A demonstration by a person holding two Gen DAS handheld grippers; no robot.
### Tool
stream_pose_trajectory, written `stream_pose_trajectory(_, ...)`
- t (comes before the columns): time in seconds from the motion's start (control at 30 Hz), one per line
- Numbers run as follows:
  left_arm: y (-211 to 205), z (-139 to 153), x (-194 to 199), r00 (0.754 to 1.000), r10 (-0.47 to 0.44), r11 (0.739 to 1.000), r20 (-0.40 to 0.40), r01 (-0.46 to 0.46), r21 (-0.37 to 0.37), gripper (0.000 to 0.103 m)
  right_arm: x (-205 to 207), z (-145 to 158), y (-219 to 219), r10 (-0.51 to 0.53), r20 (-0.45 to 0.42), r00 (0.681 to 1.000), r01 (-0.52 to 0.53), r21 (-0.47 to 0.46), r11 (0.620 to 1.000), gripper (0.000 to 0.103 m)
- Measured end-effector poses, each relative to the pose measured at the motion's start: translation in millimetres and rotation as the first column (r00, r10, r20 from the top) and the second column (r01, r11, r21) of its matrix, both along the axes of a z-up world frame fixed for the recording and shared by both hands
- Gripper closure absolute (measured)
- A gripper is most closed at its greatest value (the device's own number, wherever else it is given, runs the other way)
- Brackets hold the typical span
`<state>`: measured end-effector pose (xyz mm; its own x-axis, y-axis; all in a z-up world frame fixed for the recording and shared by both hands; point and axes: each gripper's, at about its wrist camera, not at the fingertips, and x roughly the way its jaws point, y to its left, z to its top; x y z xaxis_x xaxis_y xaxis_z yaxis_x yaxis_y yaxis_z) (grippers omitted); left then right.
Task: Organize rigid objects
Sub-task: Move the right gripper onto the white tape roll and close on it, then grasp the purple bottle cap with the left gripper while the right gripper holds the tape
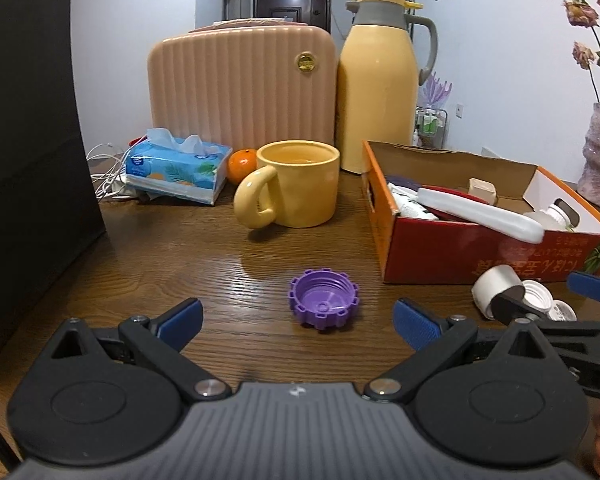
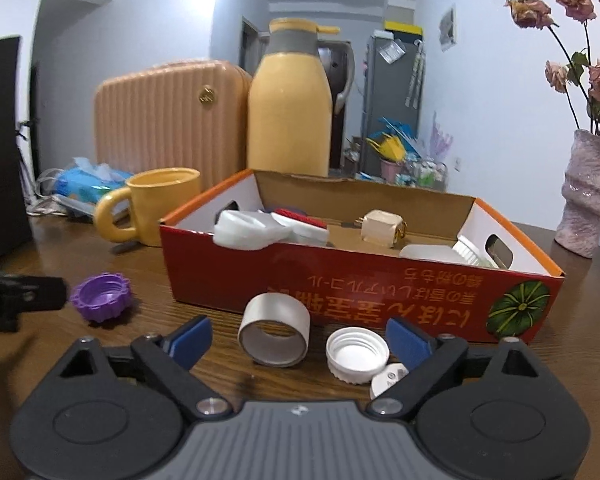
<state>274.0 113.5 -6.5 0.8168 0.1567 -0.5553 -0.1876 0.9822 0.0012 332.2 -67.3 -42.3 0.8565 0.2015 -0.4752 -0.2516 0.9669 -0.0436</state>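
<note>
A: Left side, wooden surface (image 1: 180, 264): purple cap (image 1: 324, 299) lies open side up, just ahead of the left tool (image 1: 298, 322), pads spread wide, nothing btwn them

B: Yellow mug (image 1: 296, 184) behind it. And centre-right?

A: Right tool (image 2: 300, 340), pads wide apart too, not gripping. Cardboard ring (image 2: 275, 331) on its side and white cap (image 2: 358, 354) sit btwn the pads, small white disc (image 2: 388, 380) touching that cap

B: Far right?

A: Red box (image 2: 380, 292) w/ white items inside, just beyond the ring; pink vase (image 2: 588, 200) past it
</note>
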Motion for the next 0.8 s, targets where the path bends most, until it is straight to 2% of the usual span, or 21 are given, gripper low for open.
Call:
stream_pose_trajectory(0.1,5,0,1,1.000,0.009,1.000,-0.004,-0.009,-0.011,0.000,15,-2,8,-0.016,-0.034,0.999,0.016,-0.002,1.000,0.020)
stream_pose_trajectory(0.2,6,-1,3,1.000,0.010,1.000,-0.011,-0.010,-0.017,0.000,25,-7,14,-0.010,-0.077,0.997,0.009,-0.008,1.000,0.046)
stream_pose_trajectory(0.23,6,-1,4,1.000,0.007,1.000,-0.014,-0.008,-0.016,0.000,28,-9,16,-0.003,-0.095,0.995,0.002,-0.015,1.000,0.061)
stream_pose_trajectory(0.33,4,-4,6,1.000,-0.001,1.000,-0.024,0.001,-0.009,0.000,23,-8,13,0.006,-0.084,0.996,-0.005,0.016,1.000,0.061)
stream_pose_trajectory(0.53,3,-10,11,0.999,-0.002,1.000,-0.047,0.002,0.000,0.000,4,0,-3,0.020,-0.028,0.999,-0.020,0.017,1.000,0.061)
stream_pose_trajectory(0.8,4,-27,34,0.995,0.014,1.000,-0.103,-0.013,0.011,0.000,-4,7,-35,-0.024,0.010,1.000,0.024,0.040,0.999,0.062)
